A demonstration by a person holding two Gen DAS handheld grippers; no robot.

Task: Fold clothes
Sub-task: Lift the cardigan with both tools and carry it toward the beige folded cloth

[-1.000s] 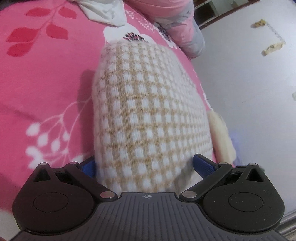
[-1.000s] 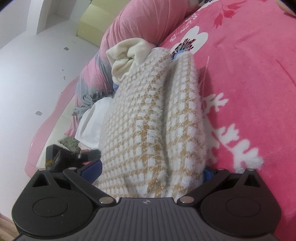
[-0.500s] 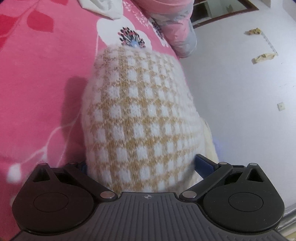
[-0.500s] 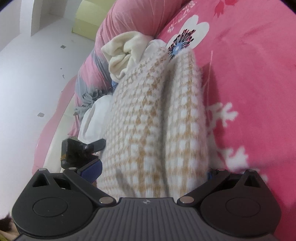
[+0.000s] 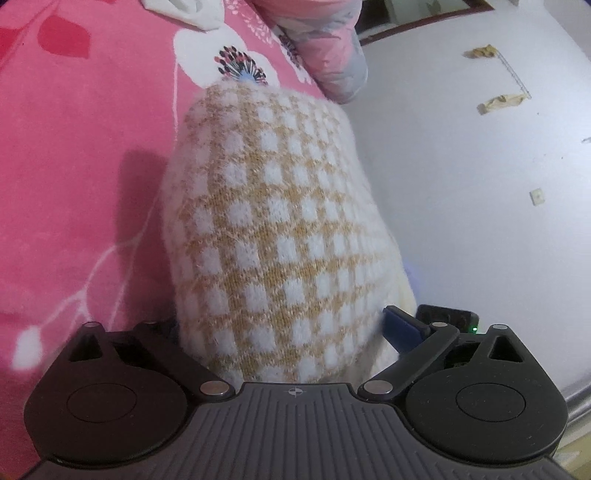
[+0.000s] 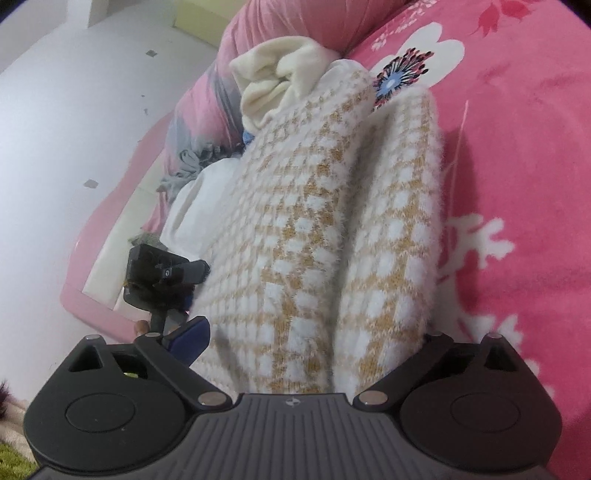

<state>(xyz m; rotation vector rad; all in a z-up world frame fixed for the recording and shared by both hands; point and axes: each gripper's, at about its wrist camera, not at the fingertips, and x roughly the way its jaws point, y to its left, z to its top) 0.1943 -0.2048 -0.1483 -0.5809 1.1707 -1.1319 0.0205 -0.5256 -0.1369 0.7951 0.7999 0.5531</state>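
A fluffy folded sweater (image 5: 273,206) in a tan and white check fills the middle of the left wrist view, held off the pink flowered blanket (image 5: 74,166). My left gripper (image 5: 284,328) is shut on its near end; only the right blue pad (image 5: 400,328) shows. In the right wrist view the same sweater (image 6: 332,206) runs forward in two thick folds, and my right gripper (image 6: 314,332) is clamped on that end. The left gripper (image 6: 162,273) appears there as a black device at the sweater's left side.
A cream garment (image 6: 273,81) and a white one (image 6: 192,210) lie bunched by a pink and grey quilt (image 6: 207,122) at the bed's edge. More white cloth (image 5: 184,11) sits at the far end of the bed. Grey floor (image 5: 461,184) with scraps lies beyond.
Both grippers have carried the sweater along the bed toward the printed flower and the quilt. The grip on both ends is unchanged.
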